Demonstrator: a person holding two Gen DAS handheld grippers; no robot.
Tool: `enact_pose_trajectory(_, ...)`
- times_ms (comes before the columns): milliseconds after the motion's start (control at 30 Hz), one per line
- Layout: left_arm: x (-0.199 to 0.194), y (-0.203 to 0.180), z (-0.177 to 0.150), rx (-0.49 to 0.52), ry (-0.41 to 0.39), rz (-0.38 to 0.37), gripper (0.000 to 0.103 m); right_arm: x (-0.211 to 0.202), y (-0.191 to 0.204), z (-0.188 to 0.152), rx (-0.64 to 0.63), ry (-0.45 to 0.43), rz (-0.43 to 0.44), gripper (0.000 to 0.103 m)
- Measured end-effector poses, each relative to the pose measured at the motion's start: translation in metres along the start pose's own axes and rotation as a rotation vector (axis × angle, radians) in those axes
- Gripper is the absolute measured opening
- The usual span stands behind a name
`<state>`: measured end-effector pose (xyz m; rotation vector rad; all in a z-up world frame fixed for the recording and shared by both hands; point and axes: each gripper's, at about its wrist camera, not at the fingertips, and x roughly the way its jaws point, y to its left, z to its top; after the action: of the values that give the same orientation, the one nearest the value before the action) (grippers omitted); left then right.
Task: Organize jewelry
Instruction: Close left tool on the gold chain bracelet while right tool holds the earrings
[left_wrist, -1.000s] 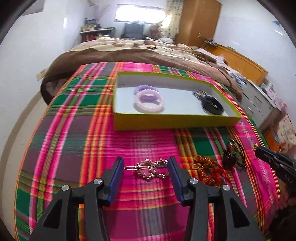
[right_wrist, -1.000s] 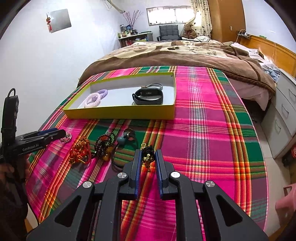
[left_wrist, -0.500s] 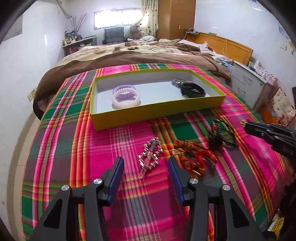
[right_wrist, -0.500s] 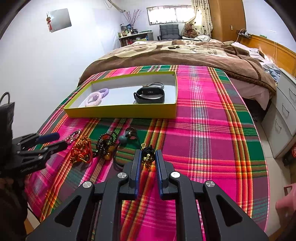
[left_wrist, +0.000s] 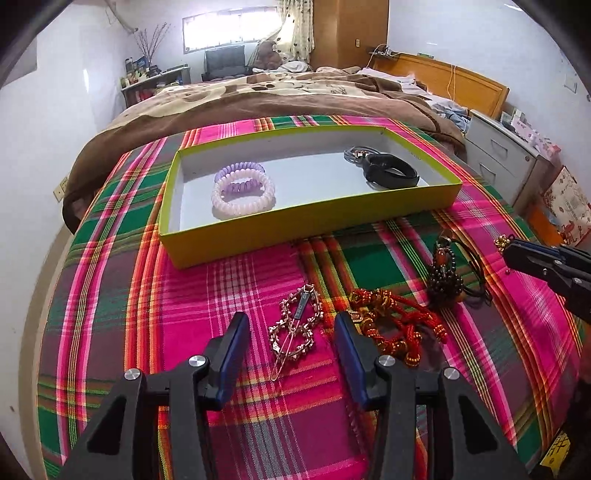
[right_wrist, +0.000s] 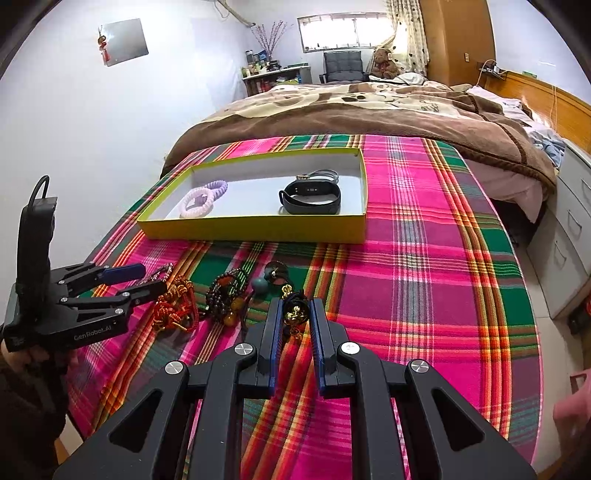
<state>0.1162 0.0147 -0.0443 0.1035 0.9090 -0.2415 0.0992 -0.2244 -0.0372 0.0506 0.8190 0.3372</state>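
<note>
A yellow-green tray (left_wrist: 310, 230) (right_wrist: 255, 229) lies on the plaid cloth and holds pale spiral hair ties (left_wrist: 242, 188) (right_wrist: 197, 197), a black wristband (left_wrist: 391, 171) (right_wrist: 310, 197) and a grey cord. My left gripper (left_wrist: 291, 332) is open, with its fingers on either side of a silver beaded hair clip (left_wrist: 295, 325). My right gripper (right_wrist: 294, 317) is shut on a black and gold beaded piece (right_wrist: 293, 312); it also shows at the right of the left wrist view (left_wrist: 517, 251). A red and gold knotted cord (left_wrist: 395, 325) (right_wrist: 175, 304) and a dark bead bracelet (left_wrist: 445, 275) (right_wrist: 225, 295) lie loose.
A grey-green ball on a dark cord (right_wrist: 260, 283) lies by the bracelet. A bed with a brown blanket (left_wrist: 280, 92) lies beyond the cloth. White drawers (right_wrist: 569, 236) stand at the right, past the table's edge.
My left gripper has swung and moved in, so the silver clip now lies lengthwise between its open fingers. My right gripper has kept its hold and barely moved.
</note>
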Motion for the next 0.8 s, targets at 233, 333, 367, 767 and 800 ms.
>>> enact_pose_trajectory(233,-0.002,0.004,0.0,-0.021,-0.01,-0.012,0.025,0.002,0.001,0.002,-0.001,0.002,0.002,0.015)
enact_pose_trajectory(333,-0.003,0.006,0.0,-0.026,-0.015,-0.016,0.024,0.003,0.001,0.002,-0.001,0.003,0.003,0.015)
enact_pose_trajectory(367,-0.003,0.006,0.0,-0.026,-0.017,-0.016,0.024,0.004,0.002,0.002,0.0,0.004,0.002,0.015)
enact_pose_trajectory(767,-0.013,0.011,0.0,-0.047,-0.049,-0.013,0.024,0.003,0.003,0.003,-0.002,-0.003,0.003,0.015)
enact_pose_trajectory(800,-0.015,0.012,0.001,-0.052,-0.055,-0.011,0.024,0.002,0.003,0.003,-0.003,-0.005,0.003,0.015)
